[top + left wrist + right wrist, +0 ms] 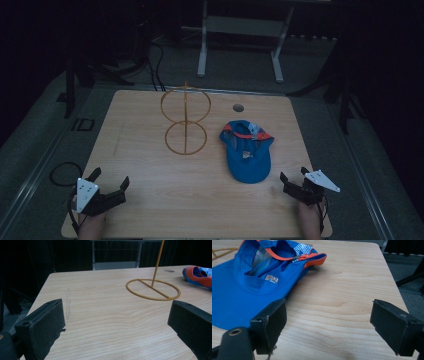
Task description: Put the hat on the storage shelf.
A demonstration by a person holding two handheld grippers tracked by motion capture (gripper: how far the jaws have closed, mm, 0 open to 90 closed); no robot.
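A blue cap (246,149) with orange trim lies upside down on the wooden table (150,200), right of centre, brim toward me. A thin yellow wire stand (185,121) with a ring base and a ring on top rises left of the cap. My left gripper (110,179) rests open at the table's near left corner, pointing toward the stand's base (153,289). My right gripper (294,175) is open at the near right, just right of the cap's brim (234,302). Nothing sits between either pair of jaws.
A small round hole (238,107) marks the table's far right part. Beyond the far edge stands a white metal frame (240,30) on the grey floor. A cable loop (65,173) lies on the floor at left. The room around is dark.
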